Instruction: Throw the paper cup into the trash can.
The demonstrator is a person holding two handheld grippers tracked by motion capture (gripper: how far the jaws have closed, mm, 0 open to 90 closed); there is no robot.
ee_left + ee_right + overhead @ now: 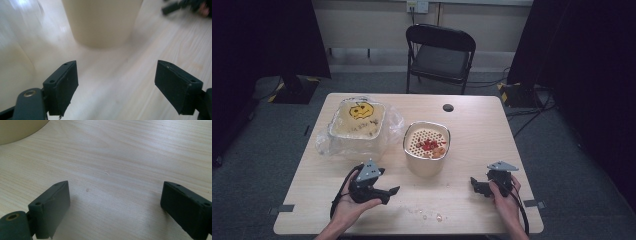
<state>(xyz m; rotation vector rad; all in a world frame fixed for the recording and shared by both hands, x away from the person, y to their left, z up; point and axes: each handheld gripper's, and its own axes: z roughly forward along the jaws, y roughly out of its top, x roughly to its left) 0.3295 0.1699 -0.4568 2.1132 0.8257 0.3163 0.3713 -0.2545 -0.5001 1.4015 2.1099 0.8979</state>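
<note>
My left gripper (388, 192) and right gripper (475, 186) gape, empty, over pale woodgrain; the cream round strainer pot (426, 148) is blurred, cut off close-up.

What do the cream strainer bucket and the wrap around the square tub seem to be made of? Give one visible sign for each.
Cream strainer bucket: probably matte plastic; smooth, evenly coloured wall and a moulded insert with regular holes.
Wrap around the square tub: likely thin clear plastic film; see-through, crinkled, with glossy highlights.
</note>
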